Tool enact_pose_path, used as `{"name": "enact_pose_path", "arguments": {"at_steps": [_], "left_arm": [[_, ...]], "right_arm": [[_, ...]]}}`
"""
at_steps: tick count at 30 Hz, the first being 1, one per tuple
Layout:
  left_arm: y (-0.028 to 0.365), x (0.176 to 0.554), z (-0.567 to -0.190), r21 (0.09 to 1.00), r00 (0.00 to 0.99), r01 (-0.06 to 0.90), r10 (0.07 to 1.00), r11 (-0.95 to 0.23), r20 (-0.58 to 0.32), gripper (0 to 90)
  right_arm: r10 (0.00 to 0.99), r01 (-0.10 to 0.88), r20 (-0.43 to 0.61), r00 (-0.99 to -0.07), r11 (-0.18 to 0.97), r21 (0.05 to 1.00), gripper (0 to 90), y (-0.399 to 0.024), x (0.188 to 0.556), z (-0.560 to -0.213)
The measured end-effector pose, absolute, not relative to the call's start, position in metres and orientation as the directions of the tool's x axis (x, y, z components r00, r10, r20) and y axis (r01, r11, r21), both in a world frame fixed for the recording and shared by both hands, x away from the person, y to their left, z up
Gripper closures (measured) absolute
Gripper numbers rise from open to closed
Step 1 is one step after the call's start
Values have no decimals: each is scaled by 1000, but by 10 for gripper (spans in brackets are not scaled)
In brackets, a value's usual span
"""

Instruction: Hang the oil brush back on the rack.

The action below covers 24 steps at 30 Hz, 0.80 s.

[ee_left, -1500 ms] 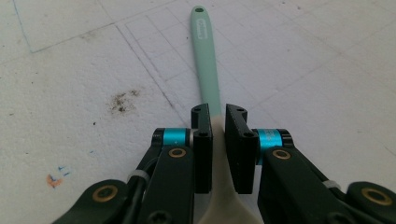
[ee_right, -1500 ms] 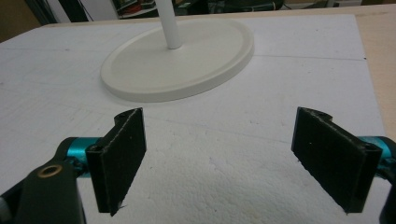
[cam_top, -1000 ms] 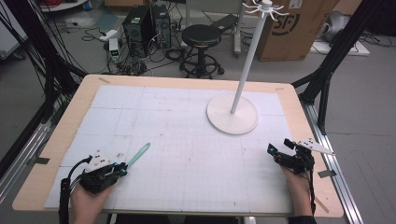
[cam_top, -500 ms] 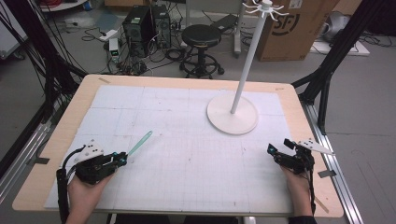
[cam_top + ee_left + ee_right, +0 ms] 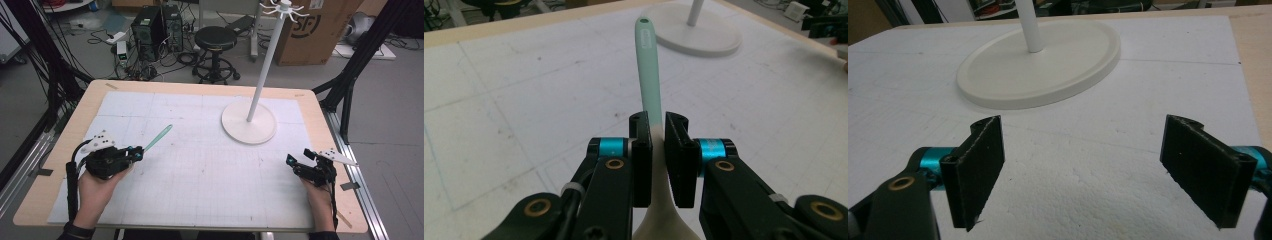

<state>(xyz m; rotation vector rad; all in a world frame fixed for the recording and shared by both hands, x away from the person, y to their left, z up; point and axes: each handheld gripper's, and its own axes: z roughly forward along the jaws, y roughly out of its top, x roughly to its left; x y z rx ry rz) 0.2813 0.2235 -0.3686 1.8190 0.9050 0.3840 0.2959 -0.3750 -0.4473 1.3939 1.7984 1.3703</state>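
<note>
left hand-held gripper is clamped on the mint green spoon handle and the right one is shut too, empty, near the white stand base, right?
Not quite: the right hand-held gripper is open, its jaws wide apart and empty in the right gripper view. The rest holds: the left hand-held gripper clamps the mint green spoon, and the white stand base is near.

The left hand (image 5: 95, 187) comes in from the bottom edge at the table's near left, wrapped round the left gripper (image 5: 137, 152); its jaws are clamped tight on a thin handle (seen close in its own view), pointing up and right; the right hand (image 5: 320, 192) sits at the near right, its right gripper (image 5: 296, 161) level with jaws spread wide, nothing between them.
</note>
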Motion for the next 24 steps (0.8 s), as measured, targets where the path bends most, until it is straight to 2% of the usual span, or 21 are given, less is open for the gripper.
{"name": "enact_pose_path", "arguments": {"at_steps": [24], "left_arm": [[190,325,-294,938,726,325,668,-123,-164,820]], "right_arm": [[907,431,201,-370,-24,902,171,-375,296,-447]]}}
